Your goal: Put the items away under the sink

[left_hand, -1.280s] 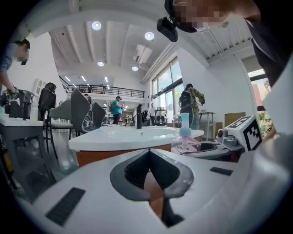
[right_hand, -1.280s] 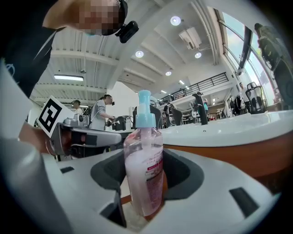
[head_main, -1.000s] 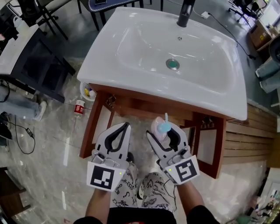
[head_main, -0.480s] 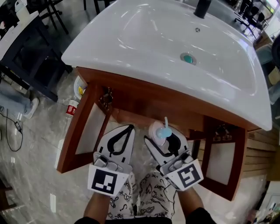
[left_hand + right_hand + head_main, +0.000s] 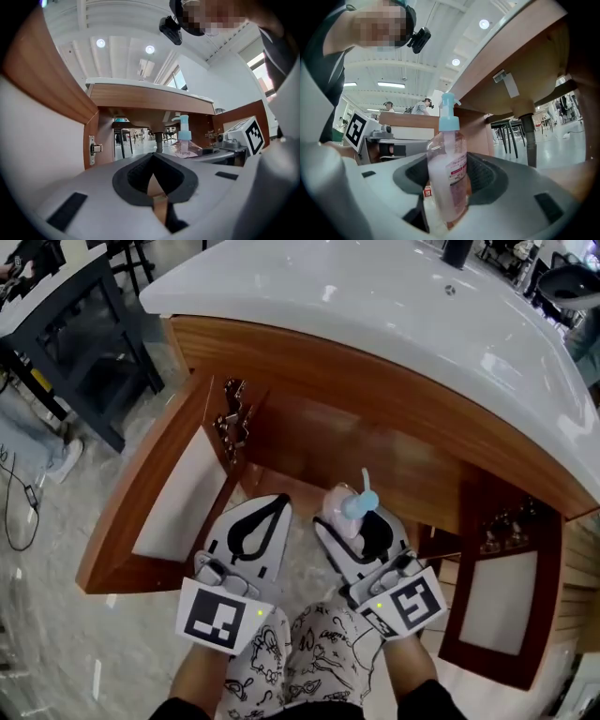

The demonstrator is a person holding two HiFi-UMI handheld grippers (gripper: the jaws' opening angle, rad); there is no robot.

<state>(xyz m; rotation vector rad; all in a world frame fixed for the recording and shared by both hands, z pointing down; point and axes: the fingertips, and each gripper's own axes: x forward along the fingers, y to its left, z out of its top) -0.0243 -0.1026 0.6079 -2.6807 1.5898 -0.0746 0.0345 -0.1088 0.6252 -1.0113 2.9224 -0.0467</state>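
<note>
- Far off to the left of the left gripper (image 5: 274,505): black table (image 5: 89,343) standing on the grey floor.
- Just left of that gripper and a little ahead: left cabinet door (image 5: 173,507), swung open, wood frame round a pale panel, with a metal hinge (image 5: 232,423) at its inner edge.
- Left gripper itself: clenched shut on nothing, tips pressed together, aimed level at the cabinet opening, with its marker cube (image 5: 217,615) at the rear, nearest the person.
- Straight ahead of it in the left gripper view: dark pads (image 5: 131,176) closed to a point, and beyond them the drain pipe (image 5: 159,139) under the basin.
- Below and between the two grippers: patterned trousers (image 5: 309,652).
- Just right of the left gripper, side by side with it but apart: right gripper (image 5: 358,521), also level, grasping the soap bottle (image 5: 336,514).
- Soap bottle: upright between the right gripper's jaws, clear body with pinkish liquid, blue pump (image 5: 360,504) on top, held in front of the cabinet opening.
- Above and ahead of both grippers: white sink (image 5: 375,296) over a wooden front panel (image 5: 375,399), faucet (image 5: 457,251) at its far edge.
- Right of the right gripper: right cabinet door (image 5: 506,606), open too, of the same wood frame and pale panel.
</note>
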